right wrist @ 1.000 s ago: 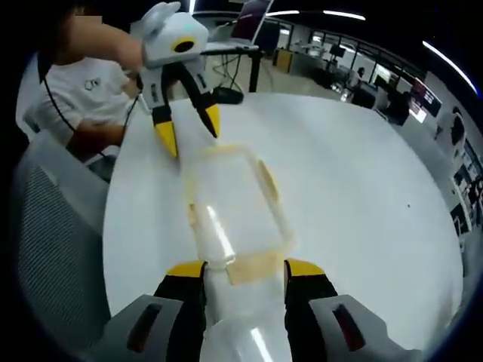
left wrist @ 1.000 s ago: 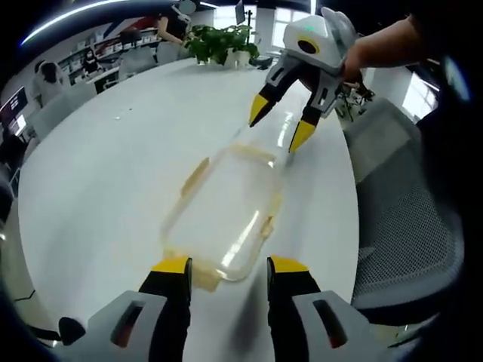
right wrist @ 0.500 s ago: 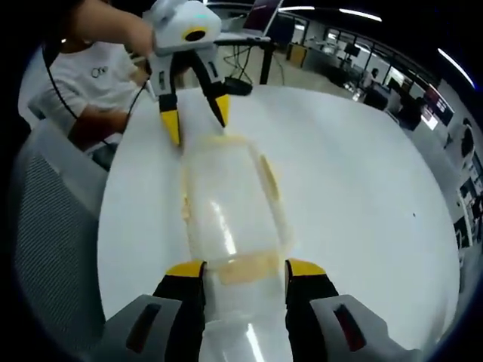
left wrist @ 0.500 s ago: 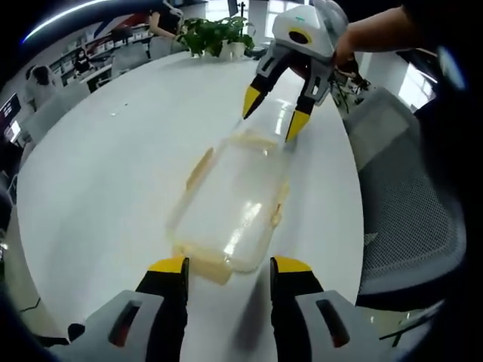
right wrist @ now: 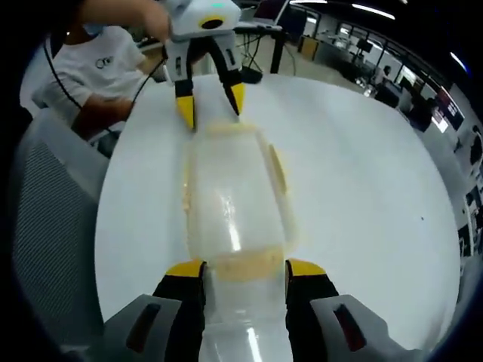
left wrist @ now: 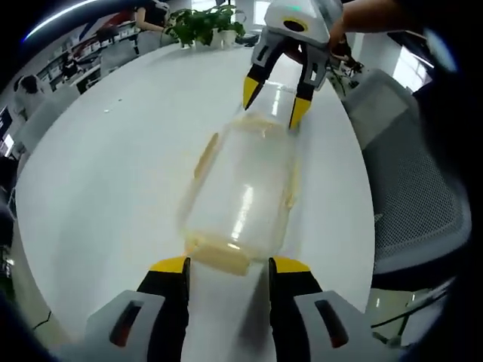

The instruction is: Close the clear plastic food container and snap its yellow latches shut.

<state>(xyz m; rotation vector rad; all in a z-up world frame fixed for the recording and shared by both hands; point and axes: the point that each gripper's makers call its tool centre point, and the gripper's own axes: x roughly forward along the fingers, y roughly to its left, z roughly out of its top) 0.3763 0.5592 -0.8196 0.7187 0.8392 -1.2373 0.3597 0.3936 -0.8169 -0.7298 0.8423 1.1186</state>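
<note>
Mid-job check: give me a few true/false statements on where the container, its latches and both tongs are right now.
1. The clear container lies on a white table. True.
2. The left tongs have their jaws spread, one either side of the container's near end latch. True.
3. The right tongs are shut tight on a side latch. False: their jaws stand apart at the end latch nearest them.
4. The container stands upright on one end. False: it lies flat along the table, between the two tongs.
5. A potted plant stands at the table's far edge in the left gripper view. True.
</note>
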